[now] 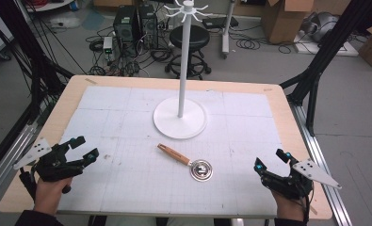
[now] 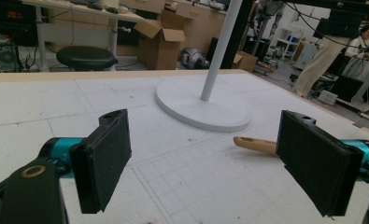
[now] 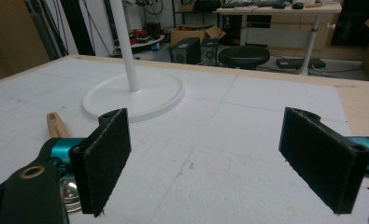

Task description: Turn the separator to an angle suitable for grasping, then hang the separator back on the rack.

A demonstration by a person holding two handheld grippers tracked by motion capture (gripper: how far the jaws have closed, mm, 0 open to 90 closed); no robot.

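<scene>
Both sets of fingers stand wide apart and empty: the left gripper (image 1: 83,147) and right gripper (image 1: 270,159) rest at the near corners of the counter (image 1: 278,101). Between them, a little beyond the fingers, lies the wooden-handled strainer (image 1: 187,162), untouched. Farther off stands the white hook stand (image 1: 180,117). Judged the start: next, reach for the handle.

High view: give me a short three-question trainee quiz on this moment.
1. True or false: the ladle lies between the two grippers.
2. The ladle's bowl points toward which gripper? A. left gripper B. right gripper
3. What stands behind the ladle on the table?

Key: 1 true. 2 B. 3 A white stand with a round base and hooks on top.
</scene>
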